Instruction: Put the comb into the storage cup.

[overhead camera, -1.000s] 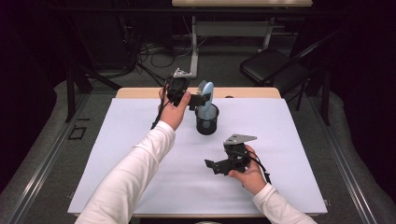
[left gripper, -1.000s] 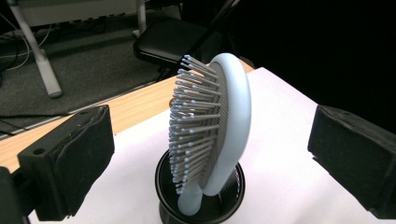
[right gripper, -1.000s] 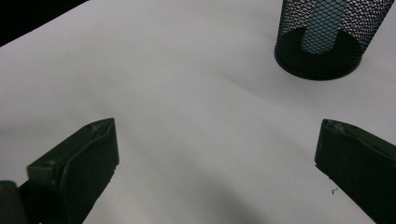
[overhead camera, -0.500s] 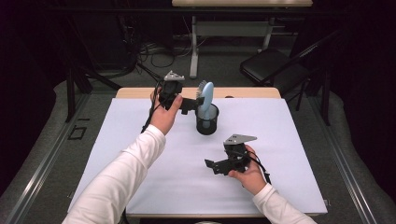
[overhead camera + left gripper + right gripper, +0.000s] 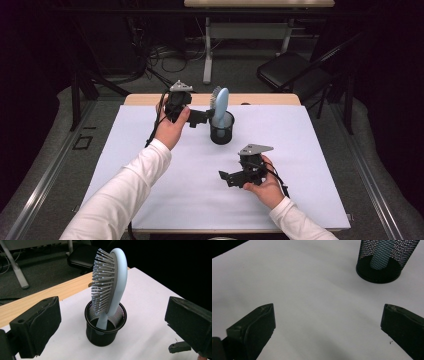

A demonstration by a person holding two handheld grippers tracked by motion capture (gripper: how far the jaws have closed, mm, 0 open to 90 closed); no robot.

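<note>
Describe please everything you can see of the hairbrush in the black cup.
The hairbrush is pale blue, seemingly plastic, with an oval head and grey bristles tipped with small balls. It stands handle-down in the black mesh cup, leaning against the rim, head well above it. Nothing else touches it; the left gripper is beside it, jaws open.

We see the white-covered worktop [image 5: 150, 150] evenly lit from above, soft shadows, dark surroundings, and near black tongs blurred.
</note>
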